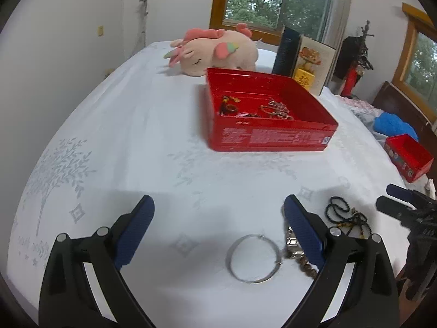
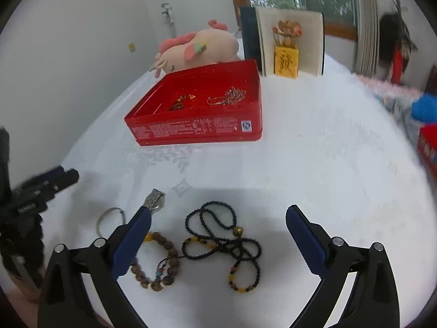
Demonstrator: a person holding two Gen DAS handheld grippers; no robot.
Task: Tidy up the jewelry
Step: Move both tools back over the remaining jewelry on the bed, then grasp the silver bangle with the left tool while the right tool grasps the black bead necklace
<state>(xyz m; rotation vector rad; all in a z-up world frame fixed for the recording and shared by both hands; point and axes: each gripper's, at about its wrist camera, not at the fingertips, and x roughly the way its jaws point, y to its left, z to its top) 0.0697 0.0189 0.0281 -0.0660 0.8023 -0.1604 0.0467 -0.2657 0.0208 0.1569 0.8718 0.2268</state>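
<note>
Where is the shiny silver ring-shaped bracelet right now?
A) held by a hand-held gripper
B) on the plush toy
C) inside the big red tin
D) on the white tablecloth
D: the silver bangle lies flat on the white tablecloth, between the open fingers of the left hand-held gripper, well short of the red tin.

White walls [image 1: 68,27], wood-framed window [image 1: 278,0], daylight.

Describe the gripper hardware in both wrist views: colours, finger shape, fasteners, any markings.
Both match: the left gripper and right gripper have black angular plastic arms with round silver pivot pins and long, tapered dark blue ribbed pads. In the right wrist view, the left gripper's black body shows small white lettering, too blurred to read. No cables or sleeves visible.
</note>
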